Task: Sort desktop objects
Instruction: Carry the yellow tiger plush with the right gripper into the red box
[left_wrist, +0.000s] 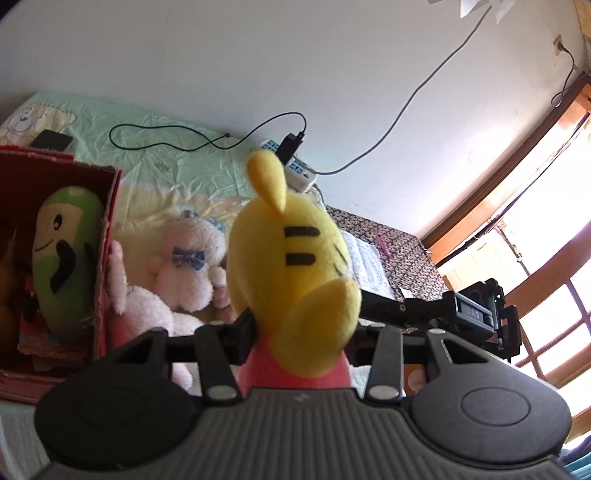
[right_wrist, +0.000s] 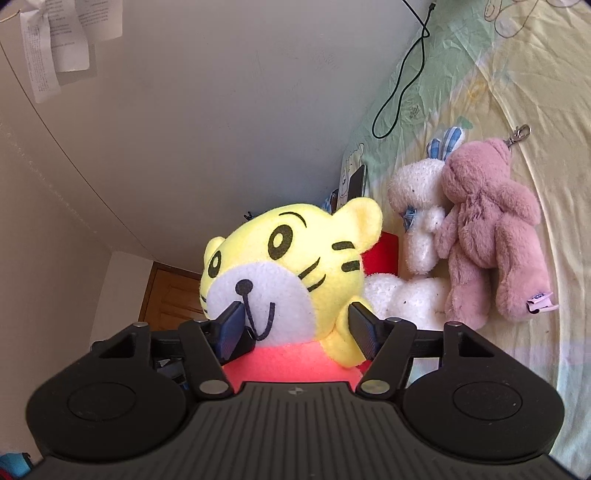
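A yellow tiger plush (left_wrist: 295, 273) in a pink shirt fills the middle of both views. My left gripper (left_wrist: 299, 332) is shut on its body from the side. My right gripper (right_wrist: 299, 328) is shut on the same tiger plush (right_wrist: 284, 269), its fingers (right_wrist: 232, 328) pressing the neck and shirt from the front. The right gripper's body (left_wrist: 476, 314) shows at the right of the left wrist view. A red cardboard box (left_wrist: 107, 236) at the left holds a green plush (left_wrist: 62, 258).
A white bunny plush (left_wrist: 188, 258) and a pink bear plush (right_wrist: 491, 236) lie on the pale bedsheet (right_wrist: 517, 74). A black cable (left_wrist: 177, 136), a power strip (left_wrist: 299, 170) and a phone (left_wrist: 51, 140) lie near the wall. A window (left_wrist: 546, 240) is at the right.
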